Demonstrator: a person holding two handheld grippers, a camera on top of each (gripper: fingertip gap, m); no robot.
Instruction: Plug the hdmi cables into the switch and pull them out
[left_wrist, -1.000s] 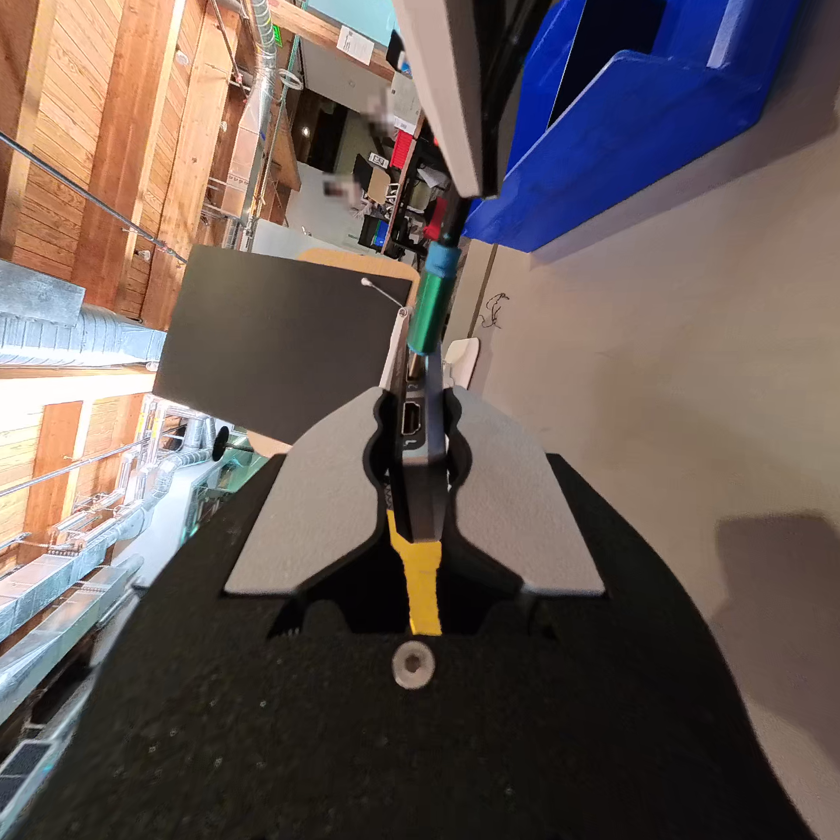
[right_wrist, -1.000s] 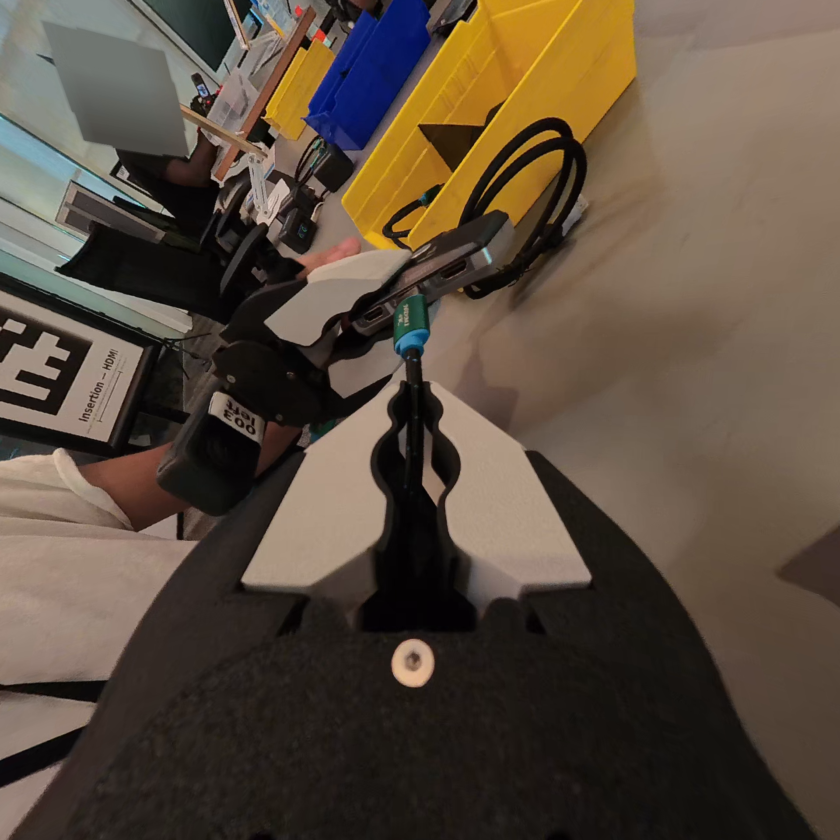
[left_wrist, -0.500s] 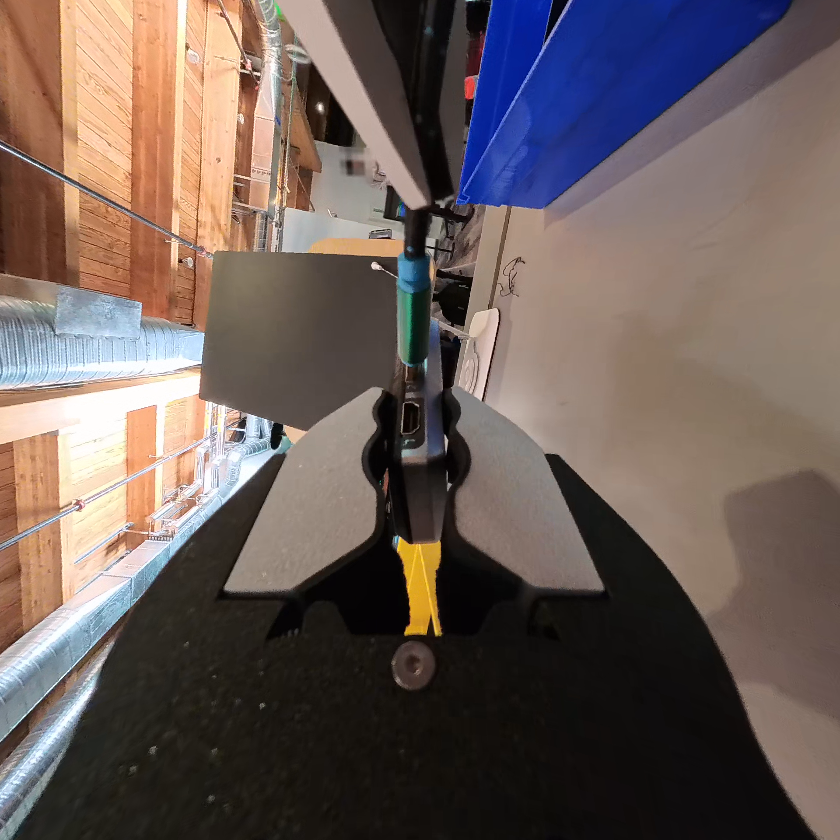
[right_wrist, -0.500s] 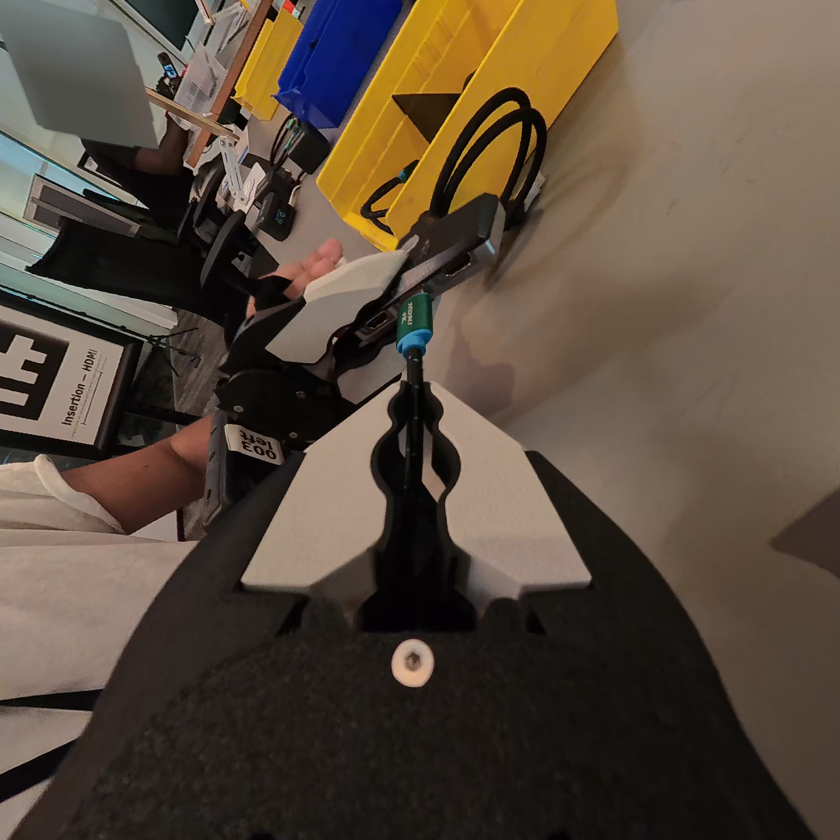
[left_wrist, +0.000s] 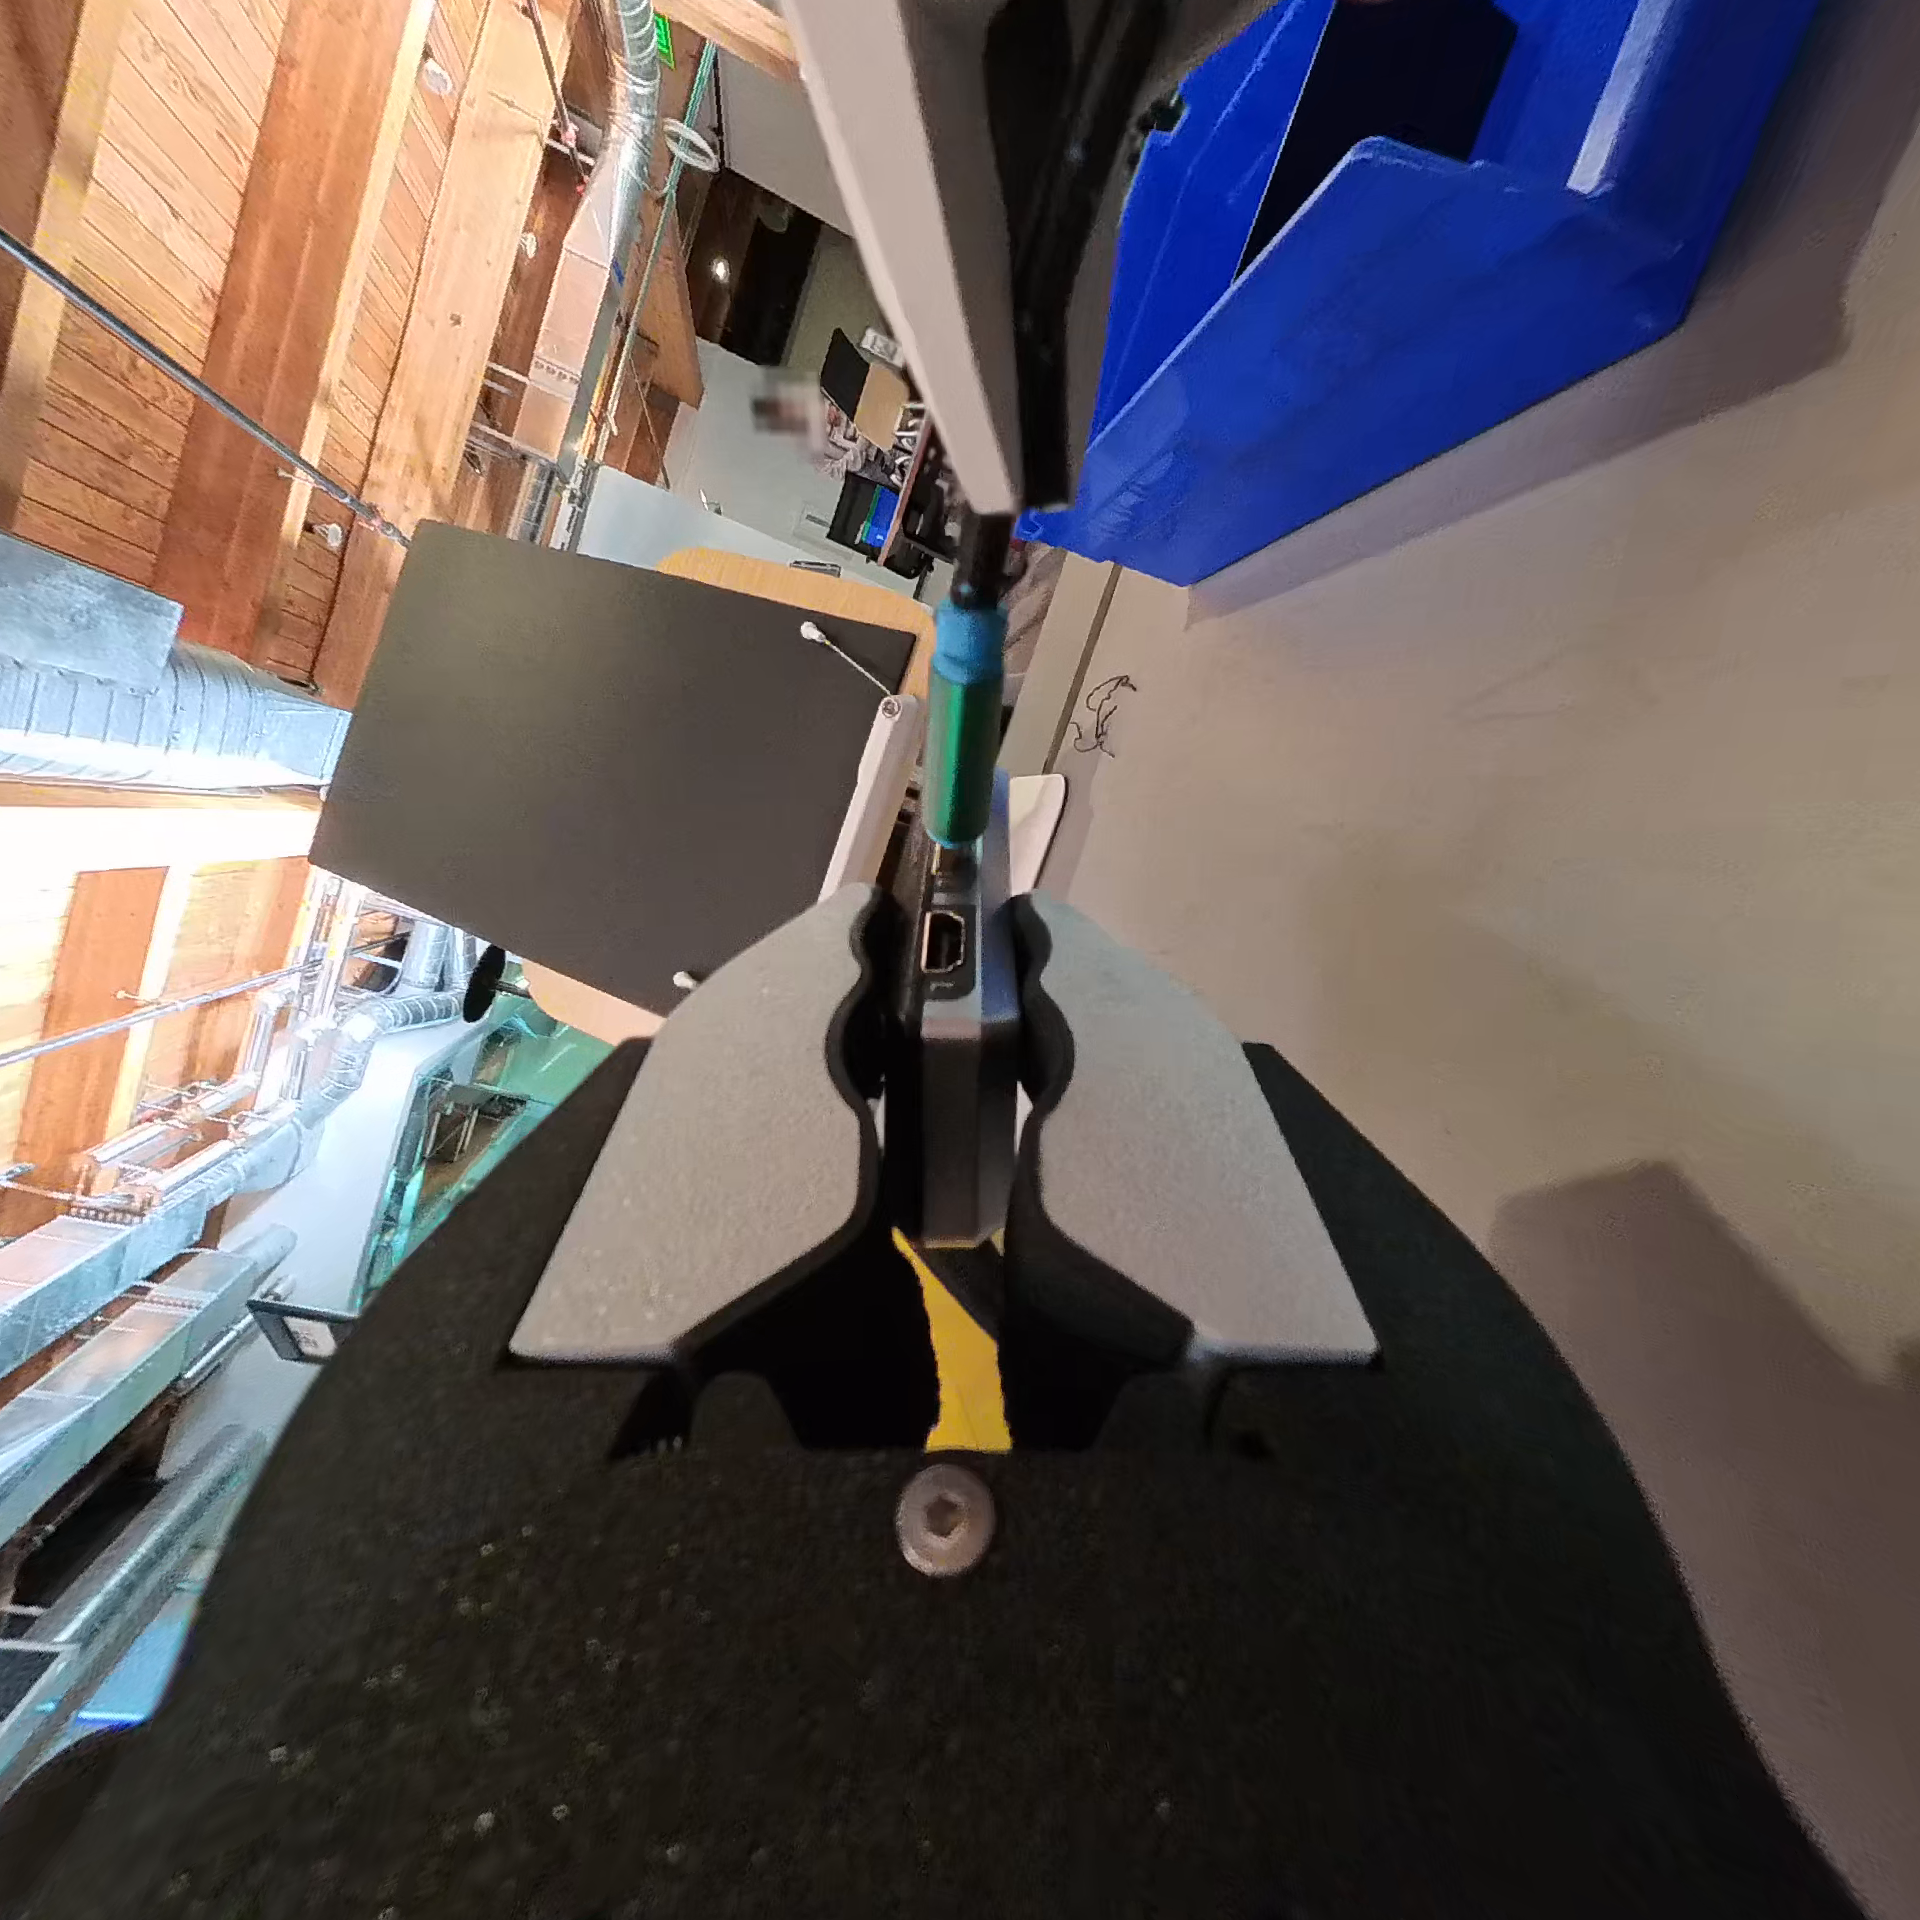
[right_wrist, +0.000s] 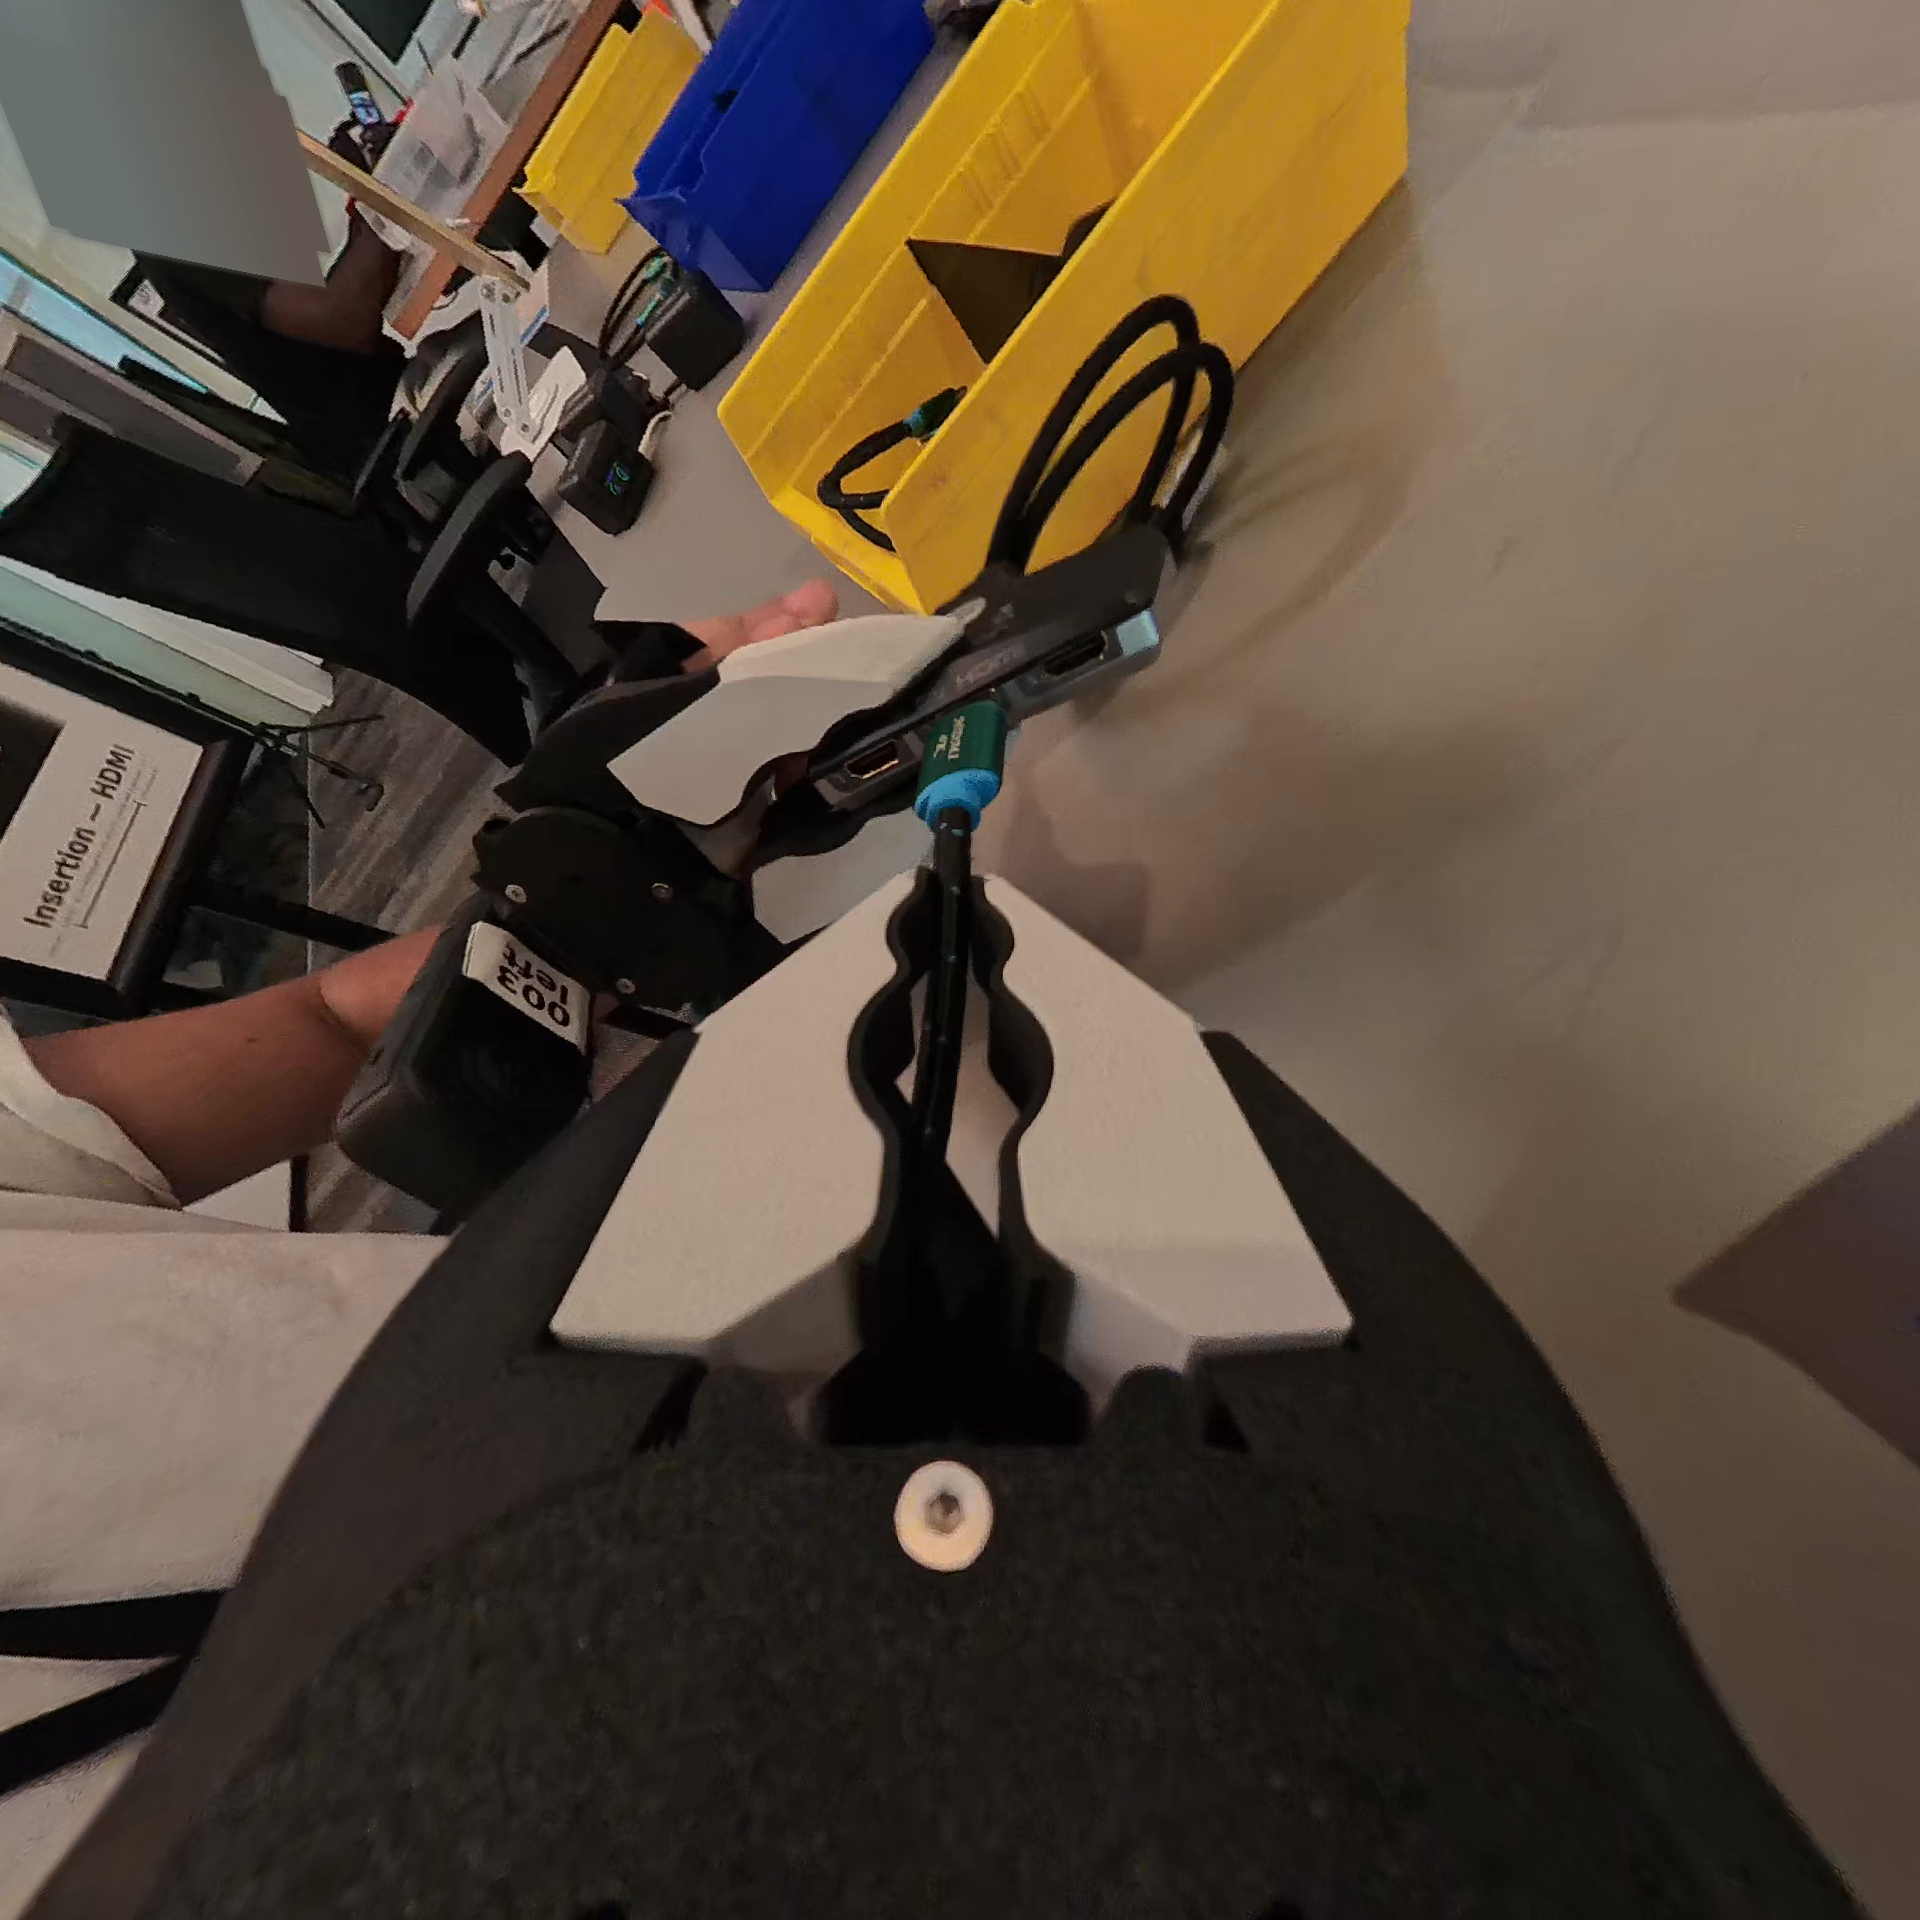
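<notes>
My left gripper (left_wrist: 945, 914) is shut on a dark grey HDMI switch (left_wrist: 951, 1091), held edge-on with one empty port facing me. A green HDMI plug (left_wrist: 961, 748) with a blue collar stands at the port beyond it; I cannot tell whether it is fully seated. My right gripper (right_wrist: 951, 894) is shut on that plug's black braided cable (right_wrist: 940, 997), just behind the plug (right_wrist: 961, 753). In the right wrist view the switch (right_wrist: 1081, 592) sticks out of the left gripper (right_wrist: 821, 717), with an empty port on each side of the plug. The right gripper also shows at the top of the left wrist view (left_wrist: 935, 260).
A yellow bin (right_wrist: 1195, 208) lies behind the switch, with a coiled black cable (right_wrist: 1122, 436) against it and another green-tipped cable (right_wrist: 914, 426) inside. A blue bin (right_wrist: 779, 135) lies farther back and shows in the left wrist view (left_wrist: 1403, 364). The grey table (right_wrist: 1558, 831) spreads right. A person's forearm (right_wrist: 208, 1070) is at left. Left tips to right tips: about 6 centimeters.
Both grippers keep their holds and the plug stays at the switch's middle port. The switch and both grippers have swung a little, so the bins sit differently in both views.
</notes>
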